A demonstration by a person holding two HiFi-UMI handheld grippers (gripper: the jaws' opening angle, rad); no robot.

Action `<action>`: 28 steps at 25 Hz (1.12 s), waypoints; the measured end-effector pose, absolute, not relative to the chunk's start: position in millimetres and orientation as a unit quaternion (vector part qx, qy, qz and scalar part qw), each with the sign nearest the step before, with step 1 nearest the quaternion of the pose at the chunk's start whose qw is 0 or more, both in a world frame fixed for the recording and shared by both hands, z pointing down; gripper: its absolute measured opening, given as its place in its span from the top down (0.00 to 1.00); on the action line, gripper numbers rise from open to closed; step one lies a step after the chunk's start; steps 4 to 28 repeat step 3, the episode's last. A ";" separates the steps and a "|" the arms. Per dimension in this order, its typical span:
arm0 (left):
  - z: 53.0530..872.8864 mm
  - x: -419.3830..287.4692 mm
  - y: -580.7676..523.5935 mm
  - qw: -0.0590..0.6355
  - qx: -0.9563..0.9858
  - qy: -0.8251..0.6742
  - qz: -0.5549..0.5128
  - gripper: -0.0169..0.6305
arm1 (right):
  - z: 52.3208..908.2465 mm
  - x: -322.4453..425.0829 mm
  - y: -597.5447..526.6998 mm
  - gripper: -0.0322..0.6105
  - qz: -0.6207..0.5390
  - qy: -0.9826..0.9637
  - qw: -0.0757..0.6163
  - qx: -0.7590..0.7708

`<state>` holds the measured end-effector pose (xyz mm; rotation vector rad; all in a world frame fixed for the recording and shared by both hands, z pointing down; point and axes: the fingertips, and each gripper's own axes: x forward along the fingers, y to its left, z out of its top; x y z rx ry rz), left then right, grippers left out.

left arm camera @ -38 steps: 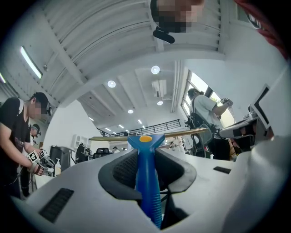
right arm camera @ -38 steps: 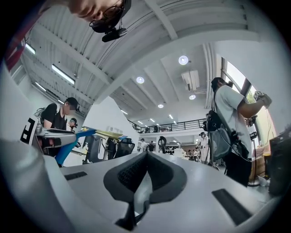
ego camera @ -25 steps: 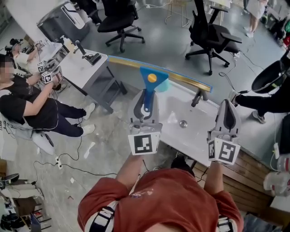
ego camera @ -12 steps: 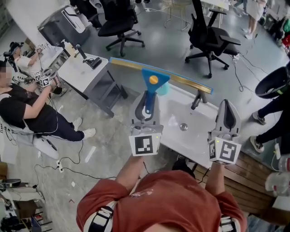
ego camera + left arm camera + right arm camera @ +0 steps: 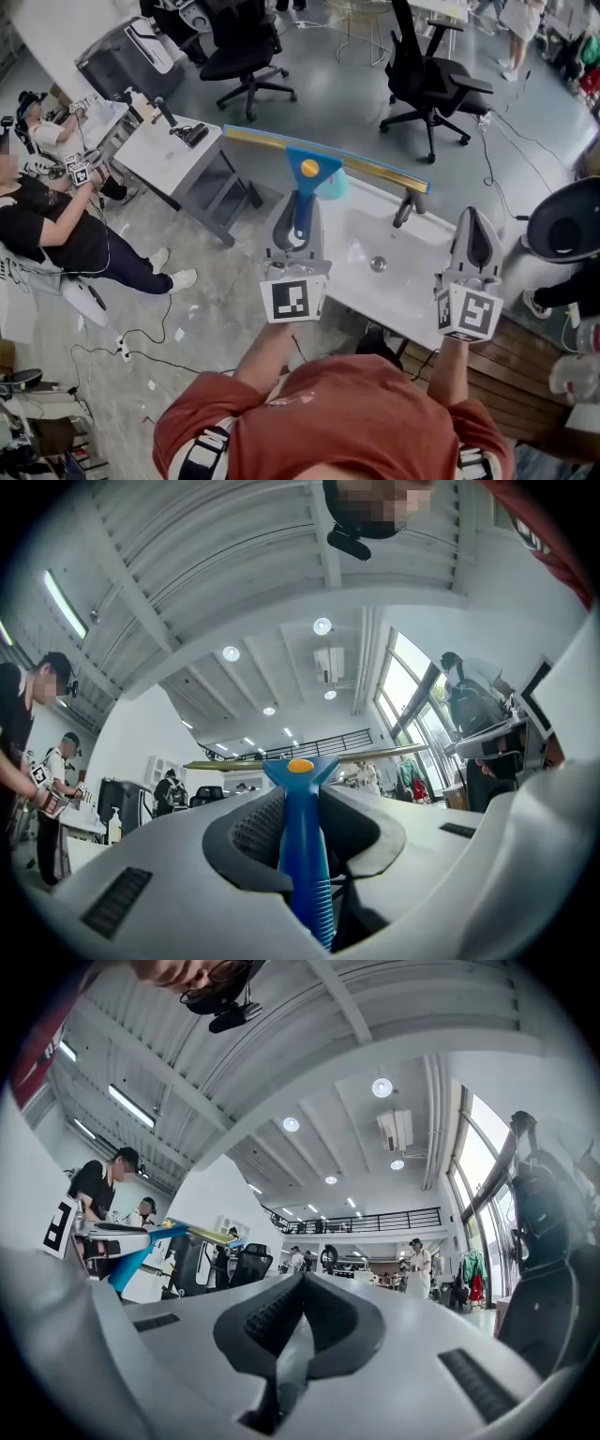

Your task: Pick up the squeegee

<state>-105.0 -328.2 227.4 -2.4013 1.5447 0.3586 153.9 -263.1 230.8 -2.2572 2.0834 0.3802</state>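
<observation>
squeegee [image 5: 311, 171] is clamped in the left gripper [image 5: 298, 204], off the white bench [image 5: 361, 281] below. its ribbed blue plastic handle [image 5: 302, 841] runs straight along the jaws, pinched between the dark ridged pads. the head flares into a blue wedge with an orange button just beyond the jaw tips. the long brass-coloured blade rail [image 5: 384, 172] with its pale blue rubber edge lies crosswise to the jaws. the right gripper [image 5: 473, 217] is well apart to the handle's right, jaws closed tip to tip on nothing. the pick-up looks done.
</observation>
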 end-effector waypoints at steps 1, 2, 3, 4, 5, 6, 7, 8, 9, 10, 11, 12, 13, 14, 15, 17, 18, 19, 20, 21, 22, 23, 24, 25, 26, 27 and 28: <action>227.8 -104.6 -329.4 0.132 -0.827 0.532 0.123 0.78 | 232.1 155.3 -263.4 0.94 0.121 0.672 0.023 -0.730; 228.1 -103.9 -330.6 0.133 -0.827 0.532 0.122 0.78 | 233.3 156.7 -263.7 0.94 0.120 0.671 0.023 -0.731; 228.4 -103.1 -331.8 0.134 -0.827 0.532 0.122 0.78 | 234.5 158.1 -264.0 0.94 0.119 0.671 0.022 -0.732; 228.4 -103.1 -331.8 0.134 -0.827 0.532 0.122 0.78 | 234.5 158.1 -264.0 0.94 0.119 0.671 0.022 -0.732; 228.4 -103.1 -331.8 0.134 -0.827 0.532 0.122 0.78 | 234.5 158.1 -264.0 0.94 0.119 0.671 0.022 -0.732; 228.4 -103.1 -331.8 0.134 -0.827 0.532 0.122 0.78 | 234.5 158.1 -264.0 0.94 0.119 0.671 0.022 -0.732; 228.4 -103.1 -331.8 0.134 -0.827 0.532 0.122 0.78 | 234.5 158.1 -264.0 0.94 0.119 0.671 0.022 -0.732; 228.4 -103.1 -331.8 0.134 -0.827 0.532 0.122 0.78 | 234.5 158.1 -264.0 0.94 0.119 0.671 0.022 -0.732; 228.4 -103.1 -331.8 0.134 -0.827 0.532 0.122 0.78 | 234.5 158.1 -264.0 0.94 0.119 0.671 0.022 -0.732; 228.4 -103.1 -331.8 0.134 -0.827 0.532 0.122 0.78 | 234.5 158.1 -264.0 0.94 0.119 0.671 0.022 -0.732; 228.4 -103.1 -331.8 0.134 -0.827 0.532 0.122 0.78 | 234.5 158.1 -264.0 0.94 0.119 0.671 0.022 -0.732; 228.4 -103.1 -331.8 0.134 -0.827 0.532 0.122 0.78 | 234.5 158.1 -264.0 0.94 0.119 0.671 0.022 -0.732; 228.4 -103.1 -331.8 0.134 -0.827 0.532 0.122 0.78 | 234.5 158.1 -264.0 0.94 0.119 0.671 0.022 -0.732; 228.4 -103.1 -331.8 0.134 -0.827 0.532 0.122 0.78 | 234.5 158.1 -264.0 0.94 0.119 0.671 0.022 -0.732; 228.4 -103.1 -331.8 0.134 -0.827 0.532 0.122 0.78 | 234.5 158.1 -264.0 0.94 0.119 0.671 0.022 -0.732; 228.4 -103.1 -331.8 0.134 -0.827 0.532 0.122 0.78 | 234.5 158.1 -264.0 0.94 0.119 0.671 0.022 -0.732; 228.4 -103.1 -331.8 0.134 -0.827 0.532 0.122 0.78 | 234.5 158.1 -264.0 0.94 0.119 0.671 0.022 -0.732; 228.4 -103.1 -331.8 0.134 -0.827 0.532 0.122 0.78 | 234.5 158.1 -264.0 0.94 0.119 0.671 0.022 -0.732; 228.4 -103.1 -331.8 0.134 -0.827 0.532 0.122 0.78 | 234.5 158.1 -264.0 0.94 0.119 0.671 0.022 -0.732; 228.4 -103.1 -331.8 0.134 -0.827 0.532 0.122 0.78 | 234.5 158.1 -264.0 0.94 0.119 0.671 0.022 -0.732; 228.4 -103.1 -331.8 0.134 -0.827 0.532 0.122 0.78 | 234.5 158.1 -264.0 0.94 0.119 0.671 0.022 -0.732; 228.4 -103.1 -331.8 0.134 -0.827 0.532 0.122 0.78 | 234.5 158.1 -264.0 0.94 0.119 0.671 0.022 -0.732; 228.4 -103.1 -331.8 0.134 -0.827 0.532 0.122 0.78 | 234.5 158.1 -264.0 0.94 0.119 0.671 0.022 -0.732; 228.4 -103.1 -331.8 0.134 -0.827 0.532 0.122 0.78 | 234.5 158.1 -264.0 0.94 0.119 0.671 0.022 -0.732; 228.4 -103.1 -331.8 0.134 -0.827 0.532 0.122 0.78 | 234.5 158.1 -264.0 0.94 0.119 0.671 0.022 -0.732; 228.4 -103.1 -331.8 0.134 -0.827 0.532 0.122 0.78 | 234.5 158.1 -264.0 0.94 0.119 0.671 0.022 -0.732; 228.4 -103.1 -331.8 0.134 -0.827 0.532 0.122 0.78 | 234.5 158.1 -264.0 0.94 0.119 0.671 0.022 -0.732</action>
